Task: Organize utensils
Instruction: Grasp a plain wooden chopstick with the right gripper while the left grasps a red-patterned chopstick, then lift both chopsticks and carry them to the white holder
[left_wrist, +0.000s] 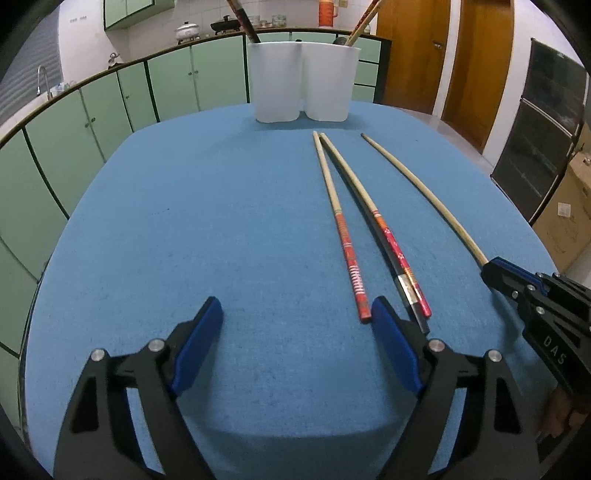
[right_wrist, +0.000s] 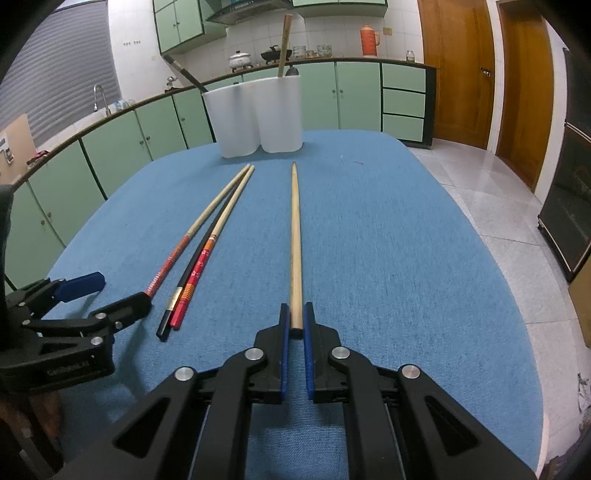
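A white two-compartment holder (left_wrist: 303, 81) stands at the table's far end and holds several chopsticks; it also shows in the right wrist view (right_wrist: 258, 114). My right gripper (right_wrist: 294, 325) is shut on the near end of a plain wooden chopstick (right_wrist: 295, 236), which lies along the table toward the holder (left_wrist: 417, 192). My left gripper (left_wrist: 295, 321) is open and empty, low over the cloth. Just right of it lie a red-patterned chopstick (left_wrist: 341, 229), an orange-and-red one (left_wrist: 373, 221) and a black one (left_wrist: 402, 284), close together.
The table has a blue cloth (left_wrist: 221, 221). Green kitchen cabinets (left_wrist: 110, 110) run behind and to the left. Wooden doors (right_wrist: 458, 70) and a tiled floor (right_wrist: 480, 192) lie to the right. A dark cabinet (left_wrist: 546, 122) and cardboard box (left_wrist: 569, 214) stand at far right.
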